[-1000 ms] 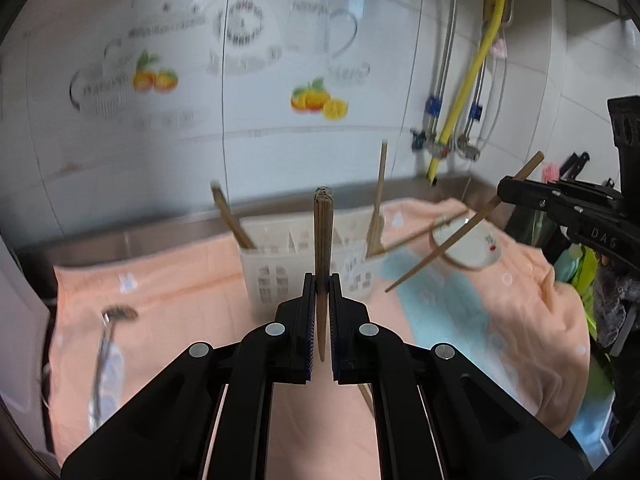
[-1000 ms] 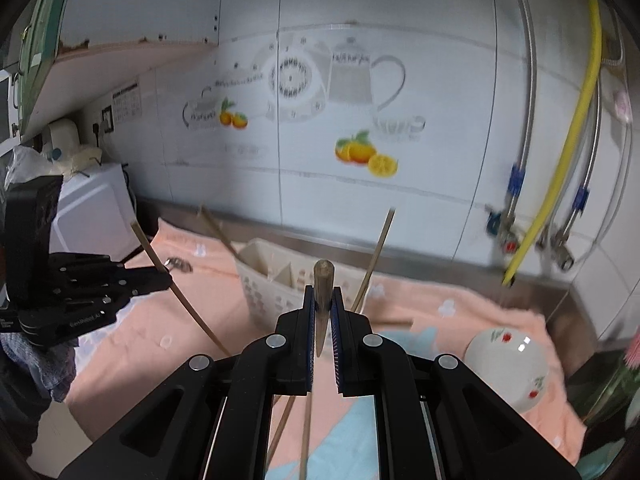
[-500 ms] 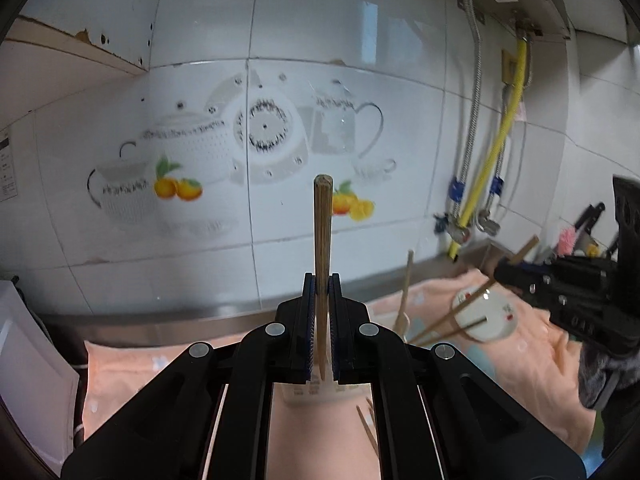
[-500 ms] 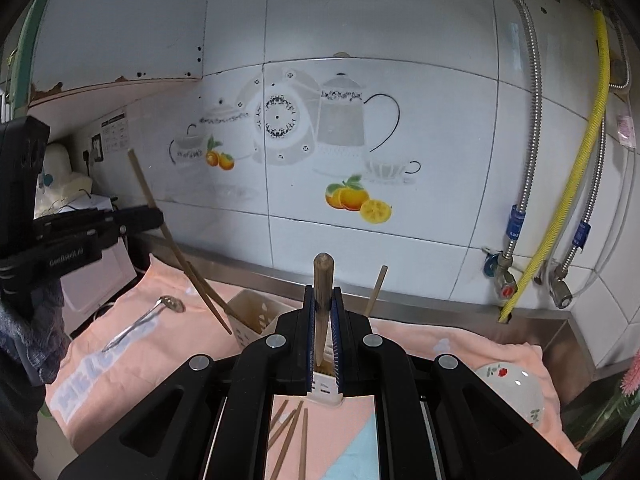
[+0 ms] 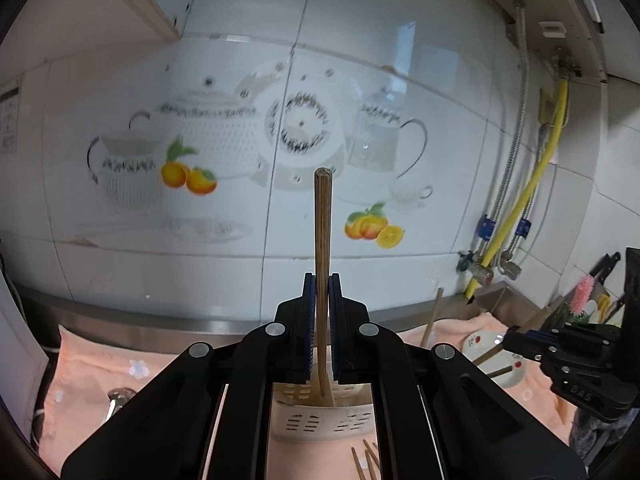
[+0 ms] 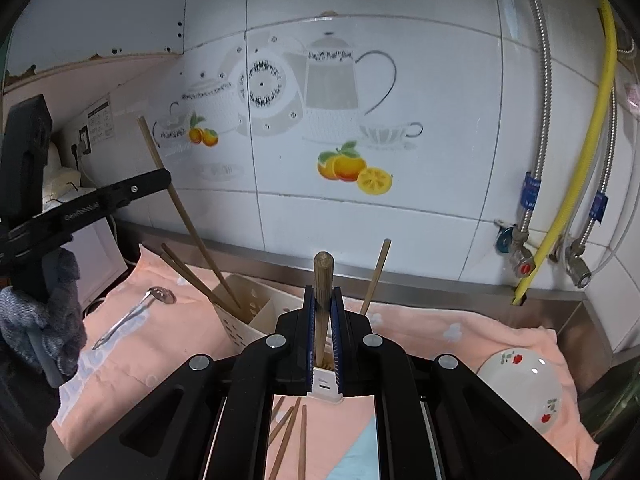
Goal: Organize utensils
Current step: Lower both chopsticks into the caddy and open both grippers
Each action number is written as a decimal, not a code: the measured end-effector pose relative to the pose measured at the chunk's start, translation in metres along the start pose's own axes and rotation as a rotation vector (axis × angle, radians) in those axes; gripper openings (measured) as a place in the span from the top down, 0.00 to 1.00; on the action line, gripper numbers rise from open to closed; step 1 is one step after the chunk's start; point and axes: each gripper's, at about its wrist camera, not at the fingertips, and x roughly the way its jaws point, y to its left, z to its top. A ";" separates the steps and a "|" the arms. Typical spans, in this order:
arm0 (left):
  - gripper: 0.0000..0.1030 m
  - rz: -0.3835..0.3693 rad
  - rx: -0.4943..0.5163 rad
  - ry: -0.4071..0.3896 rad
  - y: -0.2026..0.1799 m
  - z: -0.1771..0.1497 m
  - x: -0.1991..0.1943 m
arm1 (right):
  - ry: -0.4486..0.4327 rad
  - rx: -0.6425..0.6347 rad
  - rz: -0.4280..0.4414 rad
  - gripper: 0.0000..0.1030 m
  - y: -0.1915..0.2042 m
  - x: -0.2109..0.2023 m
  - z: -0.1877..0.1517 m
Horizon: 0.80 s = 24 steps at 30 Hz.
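Note:
My left gripper (image 5: 319, 280) is shut on a wooden chopstick (image 5: 322, 232) held upright, its lower tip over the white slotted utensil holder (image 5: 320, 420). My right gripper (image 6: 323, 292) is shut on another wooden chopstick (image 6: 322, 280), also upright over the holder (image 6: 256, 316). The left gripper (image 6: 160, 179) and its chopstick (image 6: 176, 204) show in the right wrist view, the tip reaching into the holder's left compartment. Other chopsticks (image 6: 374, 276) stand in the holder. Loose chopsticks (image 6: 286, 436) lie on the peach towel in front of it.
A metal spoon (image 6: 132, 312) lies on the peach towel (image 6: 460, 332) to the left. A white flowered bowl (image 6: 520, 384) sits at the right. The tiled wall with pipes and a yellow hose (image 6: 592, 148) stands close behind. A white appliance (image 6: 96, 256) is at left.
Both grippers have tilted up and moved closer to the holder, bringing their chopsticks from slanted to upright over its compartments. Both stay shut.

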 end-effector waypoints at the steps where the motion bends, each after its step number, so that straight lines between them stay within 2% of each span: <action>1: 0.95 0.000 -0.004 0.013 0.002 -0.003 0.004 | 0.004 -0.001 0.000 0.93 0.000 0.002 -0.001; 11: 0.94 0.005 -0.010 0.110 0.011 -0.026 0.027 | 0.043 0.017 -0.006 0.93 -0.004 0.020 -0.011; 17: 0.93 0.013 -0.003 0.119 0.012 -0.028 0.027 | 0.062 0.025 -0.012 0.93 -0.006 0.027 -0.016; 24: 0.91 0.014 -0.007 0.104 0.011 -0.022 0.014 | 0.038 0.028 -0.014 0.91 -0.007 0.016 -0.014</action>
